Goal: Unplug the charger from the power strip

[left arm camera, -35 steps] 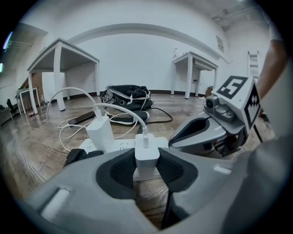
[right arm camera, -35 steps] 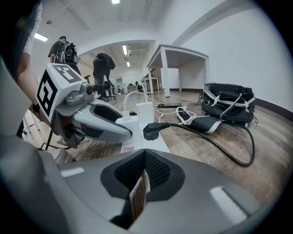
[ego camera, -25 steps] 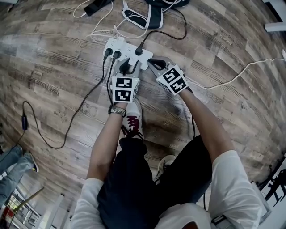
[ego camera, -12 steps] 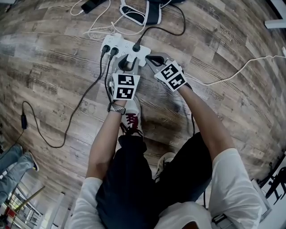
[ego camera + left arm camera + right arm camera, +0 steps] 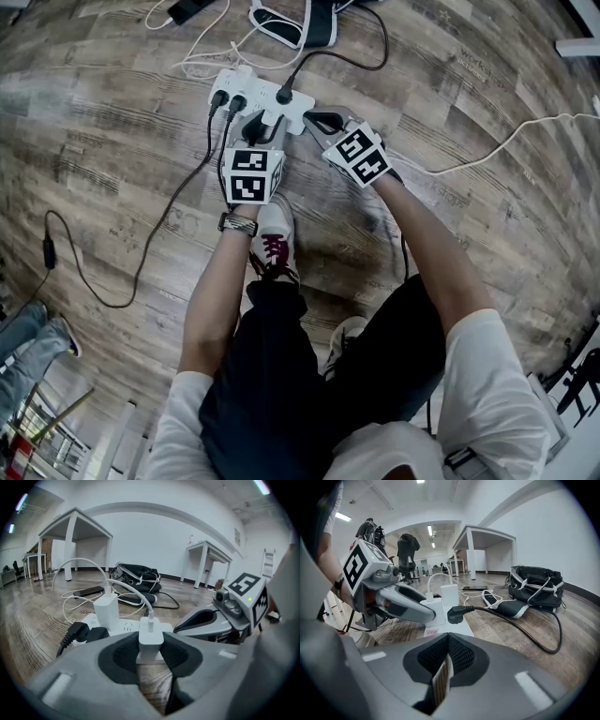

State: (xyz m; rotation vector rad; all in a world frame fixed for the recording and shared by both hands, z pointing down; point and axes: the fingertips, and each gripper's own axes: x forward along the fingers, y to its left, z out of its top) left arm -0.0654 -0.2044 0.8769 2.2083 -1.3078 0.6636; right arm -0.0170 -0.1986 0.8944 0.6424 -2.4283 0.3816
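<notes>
Left gripper (image 5: 150, 645) is clamped tight on the white charger (image 5: 151, 632), pads squeezing both sides, and the charger stands upright at the near edge of the white power strip (image 5: 266, 95) on the wooden floor (image 5: 112, 141). Right gripper (image 5: 447, 644) hovers just beside the strip's end, jaws together, empty.

Charger (image 5: 151, 634) base behind left gripper (image 5: 151, 654) fingers (image 5: 117, 656); bystander's leg (image 5: 23, 339) cropped at head view's left edge.
</notes>
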